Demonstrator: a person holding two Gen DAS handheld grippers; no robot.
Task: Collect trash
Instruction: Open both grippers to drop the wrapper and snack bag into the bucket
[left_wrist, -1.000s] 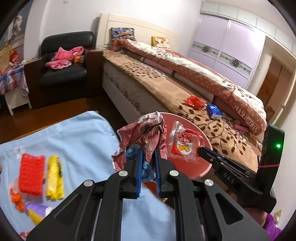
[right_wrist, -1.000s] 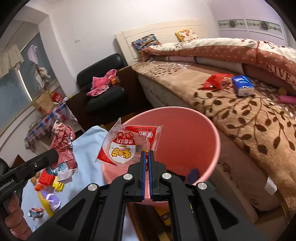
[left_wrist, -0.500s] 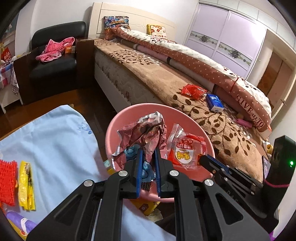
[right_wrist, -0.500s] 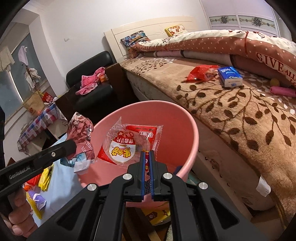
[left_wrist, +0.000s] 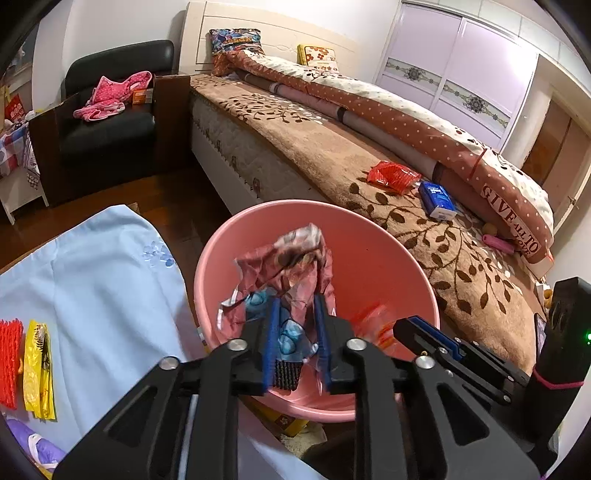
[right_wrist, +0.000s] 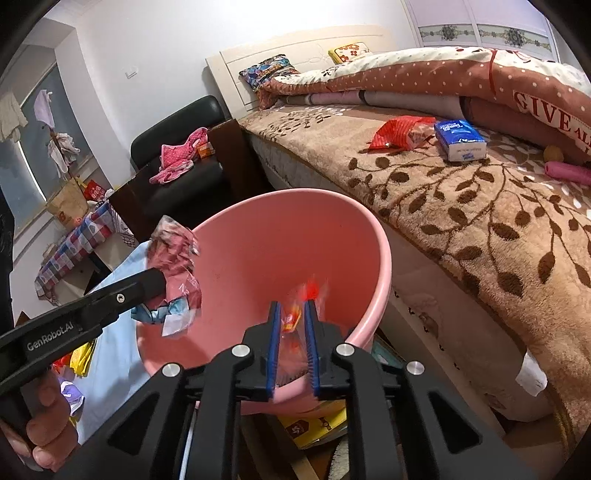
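Dropping trash into pink bin (left_wrist: 413, 266). Left gripper (left_wrist: 295, 328) parting slightly over bin, crumpled wrapper (left_wrist: 291, 258) slipping loose between jaws. Right gripper (right_wrist: 293, 325) gaping over bin, red packet (right_wrist: 295, 317) falling (blurred). Remaining outside bin: yellow packet (left_wrist: 37, 369), red bag (left_wrist: 393, 176) on bed.

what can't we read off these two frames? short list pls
- Red packet: motion-blurred in both views, so its print is unreadable, and whether the right claw grips it.
- Bin bottom: hidden by both claws and the crumpled wrapper.
- Left claw contact with the wrapper: unclear in the left view.
- Yellow box under the bin: mostly covered, right view.
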